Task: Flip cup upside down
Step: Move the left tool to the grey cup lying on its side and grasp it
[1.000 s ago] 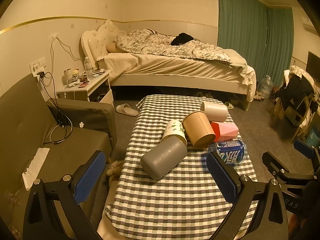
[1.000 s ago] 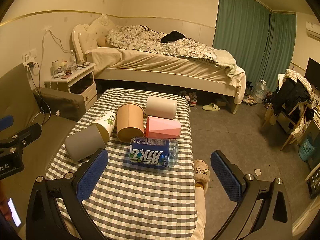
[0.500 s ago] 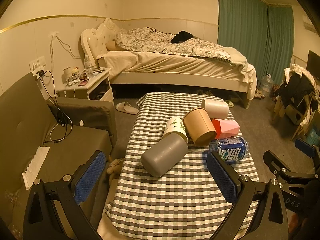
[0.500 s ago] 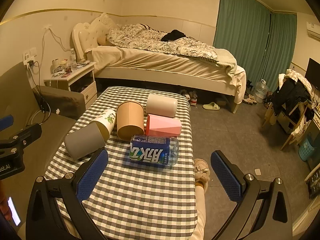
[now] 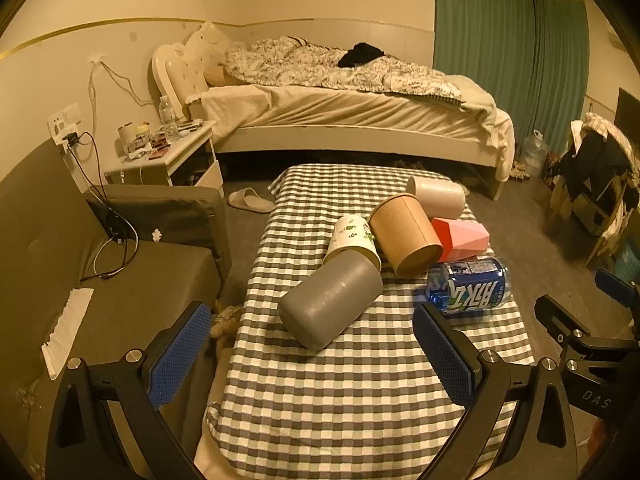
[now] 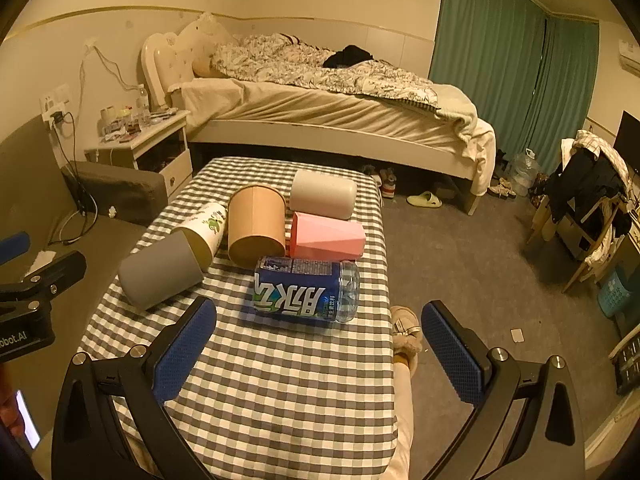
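Several cups lie on their sides on a checked table (image 5: 360,380) (image 6: 280,380): a grey cup (image 5: 330,304) (image 6: 160,274), a white printed paper cup (image 5: 352,240) (image 6: 204,230), a brown paper cup (image 5: 404,234) (image 6: 256,226), a pink faceted cup (image 5: 460,238) (image 6: 326,236) and a beige cup (image 5: 436,198) (image 6: 322,194). My left gripper (image 5: 312,354) is open and empty, just short of the grey cup. My right gripper (image 6: 318,350) is open and empty, near a blue-labelled bottle (image 6: 306,290) (image 5: 468,286).
A grey sofa (image 5: 100,280) stands left of the table. A bed (image 5: 340,112) and a nightstand (image 5: 160,156) are behind it. A slippered foot (image 6: 406,336) is by the table's right edge. A chair with clothes (image 6: 588,192) stands at the right.
Both grippers have eased slightly toward the table; the cups look a little nearer. Nothing on the table has moved.
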`<control>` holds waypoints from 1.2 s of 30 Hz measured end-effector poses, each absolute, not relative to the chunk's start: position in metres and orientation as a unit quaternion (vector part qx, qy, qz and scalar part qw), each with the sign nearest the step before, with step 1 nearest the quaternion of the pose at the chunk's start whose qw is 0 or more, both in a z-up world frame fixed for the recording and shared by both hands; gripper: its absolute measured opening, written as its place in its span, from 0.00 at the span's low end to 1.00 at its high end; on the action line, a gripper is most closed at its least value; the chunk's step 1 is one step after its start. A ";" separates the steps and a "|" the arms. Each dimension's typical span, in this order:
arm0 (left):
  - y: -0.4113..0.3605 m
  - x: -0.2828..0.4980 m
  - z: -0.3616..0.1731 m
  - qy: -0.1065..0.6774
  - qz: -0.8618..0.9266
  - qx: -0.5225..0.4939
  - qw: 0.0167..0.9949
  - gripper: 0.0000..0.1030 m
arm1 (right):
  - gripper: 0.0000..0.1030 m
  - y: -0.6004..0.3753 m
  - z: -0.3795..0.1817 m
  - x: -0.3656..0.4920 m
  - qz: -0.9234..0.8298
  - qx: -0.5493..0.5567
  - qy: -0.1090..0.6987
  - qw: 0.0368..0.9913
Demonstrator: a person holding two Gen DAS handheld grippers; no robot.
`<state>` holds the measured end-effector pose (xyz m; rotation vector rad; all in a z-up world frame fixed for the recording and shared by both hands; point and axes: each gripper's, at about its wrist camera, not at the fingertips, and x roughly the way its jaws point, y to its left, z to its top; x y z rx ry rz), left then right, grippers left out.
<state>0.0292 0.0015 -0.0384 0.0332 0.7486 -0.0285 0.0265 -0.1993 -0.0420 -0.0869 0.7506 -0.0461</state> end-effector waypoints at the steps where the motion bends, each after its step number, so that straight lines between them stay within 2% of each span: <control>1: 0.002 0.033 -0.040 0.367 -0.015 0.018 0.930 1.00 | 1.00 -0.200 -0.043 0.029 -0.023 -0.042 0.368 0.928; 20: 0.002 0.132 -0.122 0.418 -0.138 0.111 0.891 1.00 | 1.00 -0.187 -0.092 0.103 -0.017 -0.049 0.437 0.898; 30: -0.017 0.142 -0.153 0.449 -0.202 0.133 0.860 0.99 | 1.00 -0.192 -0.108 0.113 -0.016 -0.047 0.456 0.888; 32: -0.019 0.137 -0.153 0.450 -0.195 0.139 0.860 0.94 | 1.00 -0.194 -0.106 0.112 -0.017 -0.044 0.453 0.890; 34: -0.021 0.129 -0.148 0.449 -0.172 0.151 0.864 0.79 | 1.00 -0.196 -0.103 0.109 -0.018 -0.040 0.450 0.892; 36: -0.019 0.127 -0.145 0.466 -0.167 0.132 0.859 0.78 | 1.00 -0.200 -0.099 0.104 -0.017 -0.031 0.445 0.895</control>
